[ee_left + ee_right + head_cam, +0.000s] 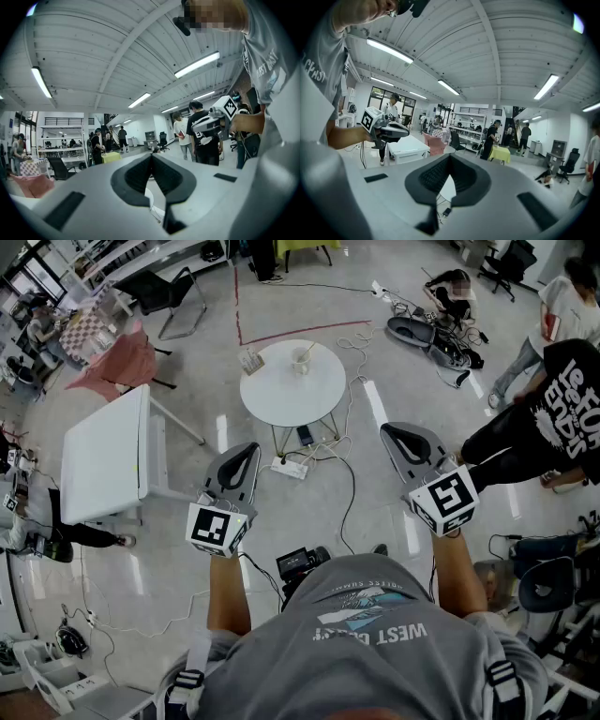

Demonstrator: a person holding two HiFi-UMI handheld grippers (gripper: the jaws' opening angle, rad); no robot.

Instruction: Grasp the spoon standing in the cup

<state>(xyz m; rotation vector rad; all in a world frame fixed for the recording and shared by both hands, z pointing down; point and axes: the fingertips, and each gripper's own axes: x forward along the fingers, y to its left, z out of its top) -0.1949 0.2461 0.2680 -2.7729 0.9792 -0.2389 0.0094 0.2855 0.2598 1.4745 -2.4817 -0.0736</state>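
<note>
A small cup (pixel 301 359) with a spoon standing in it sits on the round white table (pixel 281 395) ahead of me. My left gripper (pixel 250 449) is held in the air well short of the table, its jaws shut with nothing between them. My right gripper (pixel 390 431) is raised at the right, also shut and empty. The left gripper view has its jaws (pixel 151 157) meeting at the tips and the right gripper (pixel 209 123) beyond. In the right gripper view the closed jaws (pixel 450 157) hide most of the table, and the cup is not seen.
A small holder (pixel 249 362) stands at the round table's left edge. A power strip (pixel 289 468) and cables lie on the floor under it. A white rectangular table (pixel 108 457) stands to the left. People (pixel 553 409) stand and sit at the right.
</note>
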